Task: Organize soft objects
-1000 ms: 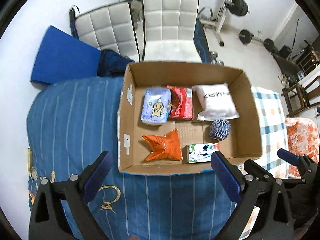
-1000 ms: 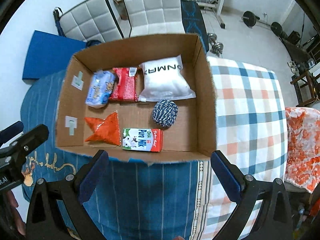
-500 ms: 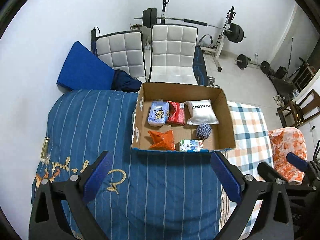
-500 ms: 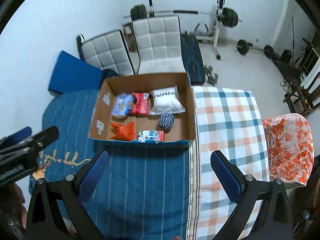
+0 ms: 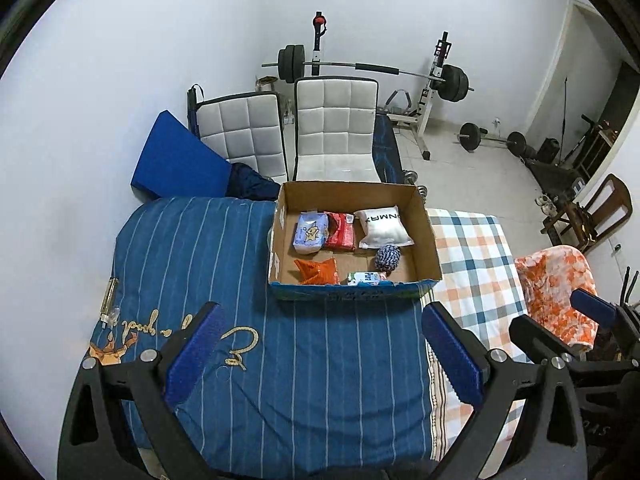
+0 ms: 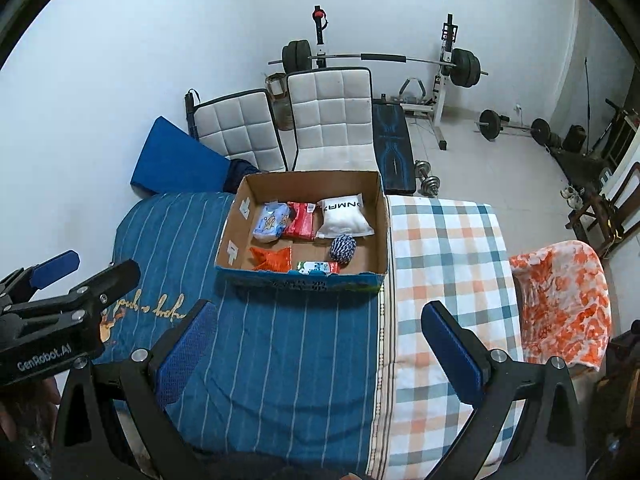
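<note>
— What's closest to you?

— My left tongs [image 5: 322, 344] and my right tongs [image 6: 318, 344], both spread wide with nothing between the blue pads. Each hangs over the bed, well short of the box. In the right view the left tongs show at the left edge, also spread.

— And under them?

— A blue striped blanket [image 5: 224, 280] on the left part of the bed and a checked sheet [image 6: 444, 248] on the right part. To the right of the bed lies an orange and white cloth [image 6: 560, 300].

— Where are the soft things?

— All in the cardboard box [image 5: 430, 240], which sits on the bed at the seam of blanket and sheet. In the near row: an orange pouch [image 5: 316, 271], then a milk carton [image 5: 366, 278] lying flat against the near wall. A blue and white ball of yarn [image 5: 387, 258] sits just behind the carton. In the far row, left to right: a pale blue packet [image 5: 310, 233], a red packet [image 5: 340, 230] touching it, and a white pillow pack [image 5: 382, 227].

— Beyond the box?

— Two white padded chairs [image 5: 336, 128], a blue mat [image 5: 176, 160] leaning on the wall, and a barbell on a rack [image 5: 372, 70].
</note>
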`<action>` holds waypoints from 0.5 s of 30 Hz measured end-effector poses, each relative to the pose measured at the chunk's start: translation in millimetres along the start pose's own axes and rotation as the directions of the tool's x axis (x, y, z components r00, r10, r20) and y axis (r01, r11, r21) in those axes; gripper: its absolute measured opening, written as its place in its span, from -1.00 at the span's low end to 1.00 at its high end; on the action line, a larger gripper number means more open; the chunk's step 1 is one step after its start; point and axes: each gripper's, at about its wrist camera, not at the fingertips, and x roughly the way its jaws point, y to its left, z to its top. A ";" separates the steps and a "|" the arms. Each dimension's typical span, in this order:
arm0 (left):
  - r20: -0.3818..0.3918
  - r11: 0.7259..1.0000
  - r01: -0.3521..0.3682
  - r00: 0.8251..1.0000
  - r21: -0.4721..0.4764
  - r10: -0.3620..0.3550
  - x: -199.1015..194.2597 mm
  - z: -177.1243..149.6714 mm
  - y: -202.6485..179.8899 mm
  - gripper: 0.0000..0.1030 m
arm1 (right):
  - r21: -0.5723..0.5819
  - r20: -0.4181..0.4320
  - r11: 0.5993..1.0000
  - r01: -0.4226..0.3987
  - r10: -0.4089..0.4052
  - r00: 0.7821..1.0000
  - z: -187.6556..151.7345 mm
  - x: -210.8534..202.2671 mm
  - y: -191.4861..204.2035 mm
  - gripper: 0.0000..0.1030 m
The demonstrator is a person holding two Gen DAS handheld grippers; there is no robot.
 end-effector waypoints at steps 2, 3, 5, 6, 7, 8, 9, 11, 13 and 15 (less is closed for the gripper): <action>0.009 1.000 -0.004 1.000 0.001 0.004 -5.0 -2.8 -1.6 0.96 | -0.002 0.000 1.000 0.003 -0.003 1.000 -2.1 -4.8 -0.7 1.00; 0.010 1.000 -0.006 1.000 0.003 0.006 -5.9 -3.4 -2.2 0.96 | -0.001 0.000 1.000 0.005 -0.005 1.000 -1.8 -6.0 -1.8 1.00; 0.011 1.000 -0.009 1.000 0.007 0.009 -8.5 -4.5 -3.4 0.96 | 0.004 0.003 1.000 0.011 -0.011 1.000 -1.9 -8.9 -4.3 1.00; 0.015 1.000 -0.012 1.000 0.007 0.012 -9.3 -4.3 -3.9 0.96 | 0.006 0.007 1.000 0.015 -0.015 1.000 -1.5 -10.1 -5.4 1.00; 0.018 1.000 -0.014 1.000 0.006 0.014 -9.7 -4.4 -4.3 0.96 | 0.007 0.011 1.000 0.019 -0.019 1.000 -0.7 -10.7 -6.1 1.00; 0.019 1.000 -0.016 1.000 0.004 0.016 -9.7 -4.1 -4.2 0.96 | 0.008 0.015 1.000 0.021 -0.022 1.000 0.2 -11.0 -7.1 1.00; 0.021 1.000 -0.016 1.000 0.002 0.016 -9.7 -4.0 -3.9 0.96 | 0.010 0.018 1.000 0.023 -0.023 1.000 1.5 -11.3 -8.2 1.00; 0.026 1.000 -0.021 0.999 -0.004 0.021 -9.4 -3.4 -3.5 0.96 | 0.007 0.021 1.000 0.029 -0.030 0.999 3.5 -10.3 -8.5 1.00; 0.032 1.000 -0.026 0.999 -0.006 0.026 -8.3 -2.7 -3.0 0.96 | 0.008 0.021 0.999 0.034 -0.035 0.999 5.9 -7.6 -9.5 1.00; 0.042 0.999 -0.045 0.998 -0.006 0.045 -5.8 -0.6 -3.0 0.96 | 0.008 0.018 0.999 0.039 -0.039 0.999 7.2 -5.2 -10.7 1.00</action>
